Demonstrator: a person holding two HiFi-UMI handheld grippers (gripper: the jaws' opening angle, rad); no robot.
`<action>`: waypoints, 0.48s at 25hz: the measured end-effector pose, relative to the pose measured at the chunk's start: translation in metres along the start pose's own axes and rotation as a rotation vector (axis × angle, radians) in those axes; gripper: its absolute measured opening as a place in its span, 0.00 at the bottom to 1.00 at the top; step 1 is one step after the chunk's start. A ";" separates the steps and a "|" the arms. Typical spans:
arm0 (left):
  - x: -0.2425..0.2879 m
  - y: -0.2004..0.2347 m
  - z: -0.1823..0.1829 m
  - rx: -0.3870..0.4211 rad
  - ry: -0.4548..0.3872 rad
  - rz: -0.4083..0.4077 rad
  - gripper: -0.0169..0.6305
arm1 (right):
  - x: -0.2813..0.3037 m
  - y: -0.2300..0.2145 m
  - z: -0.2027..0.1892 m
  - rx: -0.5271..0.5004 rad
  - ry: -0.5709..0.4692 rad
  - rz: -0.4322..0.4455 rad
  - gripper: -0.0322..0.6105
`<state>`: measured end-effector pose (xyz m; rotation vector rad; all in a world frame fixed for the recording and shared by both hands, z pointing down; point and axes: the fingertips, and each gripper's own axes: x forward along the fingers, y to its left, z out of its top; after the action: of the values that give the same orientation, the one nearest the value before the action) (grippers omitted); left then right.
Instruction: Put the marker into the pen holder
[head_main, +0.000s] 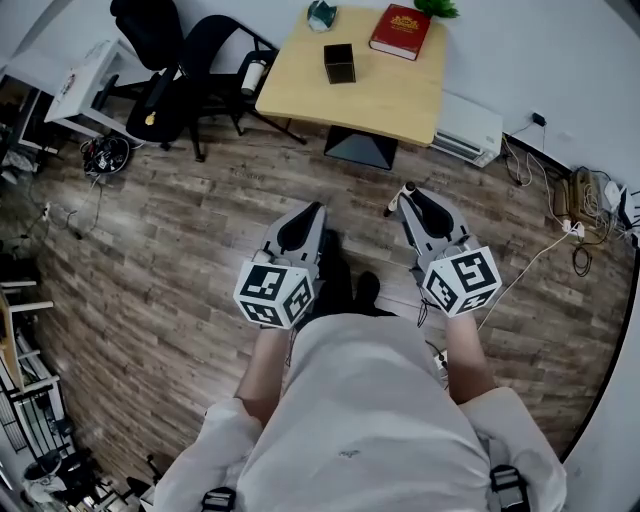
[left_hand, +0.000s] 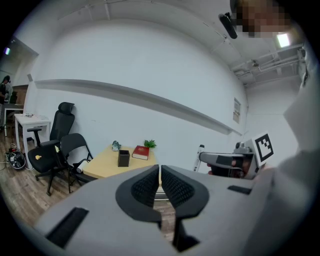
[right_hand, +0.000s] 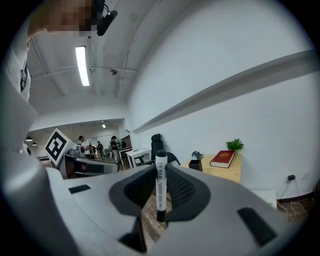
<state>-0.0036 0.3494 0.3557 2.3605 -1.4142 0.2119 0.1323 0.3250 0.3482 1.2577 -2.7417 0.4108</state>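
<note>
At the upper left of the head view, two black office chairs (head_main: 165, 60) are standing on the brown wood-plank floor (head_main: 180, 230). Lower down and left of centre, the grey hand-held left gripper (left_hand: 160, 169) is pointing toward the top of the frame; its own view shows its two ribbed black jaws pressing together with nothing between them. Above centre, the small black square pen holder (head_main: 339, 63) is standing upright on the light wooden table (head_main: 385, 100), well apart from both grippers. Right of centre, the grey right gripper (head_main: 411, 194) is clamping the white-barrelled marker (right_hand: 160, 185) between its jaws. The marker is a slim, straight stick with a black cap on one end, a black tip section on the other and a band of dark barcode-like print just below the cap. In the right gripper view its long axis is running straight up and down the frame, across the jaws and not along them, with the cap pointing to the top and sticking out above the pads while the black lower end is hanging below them. In the head view the marker is showing at the jaw tips, over the floor and short of the table. Further right on the table, a red hardcover book (head_main: 400, 31) is lying flat, with a small green plant (head_main: 437, 8) at the table's upper right corner.
</note>
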 end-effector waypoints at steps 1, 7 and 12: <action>0.001 0.002 0.000 -0.003 0.000 0.000 0.05 | 0.002 0.000 0.000 0.000 0.003 0.000 0.16; 0.019 0.022 0.012 -0.018 -0.009 -0.004 0.05 | 0.023 -0.007 0.010 -0.013 0.010 -0.007 0.16; 0.037 0.038 0.022 -0.020 -0.007 -0.018 0.05 | 0.044 -0.019 0.017 -0.012 0.013 -0.020 0.16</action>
<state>-0.0201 0.2940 0.3563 2.3592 -1.3916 0.1840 0.1185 0.2765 0.3443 1.2735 -2.7143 0.3994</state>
